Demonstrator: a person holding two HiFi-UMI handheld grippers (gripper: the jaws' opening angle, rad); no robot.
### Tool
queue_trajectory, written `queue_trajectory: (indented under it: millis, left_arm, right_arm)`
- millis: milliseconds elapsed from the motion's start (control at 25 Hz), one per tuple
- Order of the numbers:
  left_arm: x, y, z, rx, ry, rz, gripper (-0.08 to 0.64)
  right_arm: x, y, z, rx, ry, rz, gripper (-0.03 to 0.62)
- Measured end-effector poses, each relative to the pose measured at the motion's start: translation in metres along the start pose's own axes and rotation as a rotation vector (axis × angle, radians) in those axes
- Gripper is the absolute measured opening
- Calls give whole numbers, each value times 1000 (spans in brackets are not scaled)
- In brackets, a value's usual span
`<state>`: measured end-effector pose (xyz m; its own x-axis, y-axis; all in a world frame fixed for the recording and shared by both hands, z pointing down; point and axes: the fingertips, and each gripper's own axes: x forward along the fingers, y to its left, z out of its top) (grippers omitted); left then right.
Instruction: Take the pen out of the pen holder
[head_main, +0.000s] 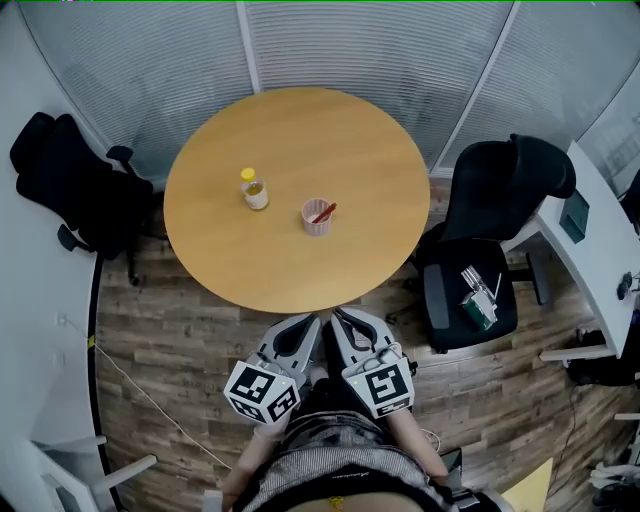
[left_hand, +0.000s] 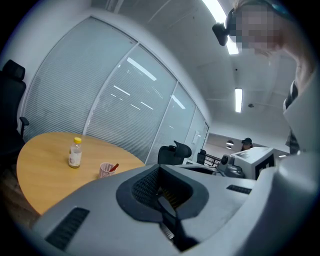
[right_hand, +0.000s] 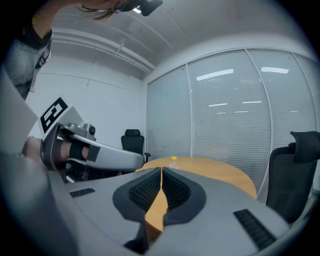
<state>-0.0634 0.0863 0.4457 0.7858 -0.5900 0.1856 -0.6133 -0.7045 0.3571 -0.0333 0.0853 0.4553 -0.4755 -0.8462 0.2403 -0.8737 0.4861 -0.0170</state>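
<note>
- Left gripper (head_main: 306, 325), right gripper (head_main: 343, 320): jaws together, empty, off the table's (head_main: 300, 130) near edge.
- Pen (head_main: 324, 212) leans in holder (head_main: 315, 226), mid-table.
- Risk: holder looks light; slanted pull may tip it.

We see even, cool light from ceiling strip lights (left_hand: 238, 100), which glare white and streak across the glass wall (left_hand: 125, 100). On the table (head_main: 300, 130) the pen holder (head_main: 317, 217) casts only a faint, short shadow. Both gripper views bend strongly and darken at their rims; the close foreground looks soft.
</note>
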Motion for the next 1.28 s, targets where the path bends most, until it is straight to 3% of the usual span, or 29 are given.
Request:
queue_trajectory:
  millis: [200,960,1280]
  left_arm:
    - [31,30,25,15,-10,20,5]
    - [129,102,75,4,-12,101,5]
    - [163,120,90,15,-38,157,5]
  right_arm:
    - [40,-27,13,-68,-1,41,23]
    - [137,-108,45,-34,6,135,23]
    - [164,-141,52,-71,-2,198,23]
